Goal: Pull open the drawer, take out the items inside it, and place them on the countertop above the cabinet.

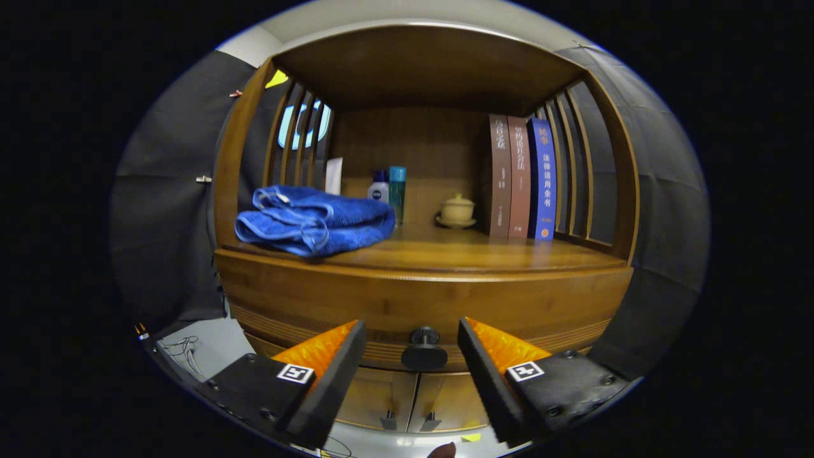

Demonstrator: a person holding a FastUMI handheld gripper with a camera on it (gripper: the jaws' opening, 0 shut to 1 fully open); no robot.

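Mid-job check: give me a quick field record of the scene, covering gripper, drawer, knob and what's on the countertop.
gripper: gripper open, fingers spread either side of the knob, not touching it
knob: black drawer knob between the fingertips
drawer: drawer front looks closed
countertop: wooden countertop above the drawer
on countertop: folded blue towel, two small bottles, lidded cup on saucer, three upright books
below: two cabinet doors, shut
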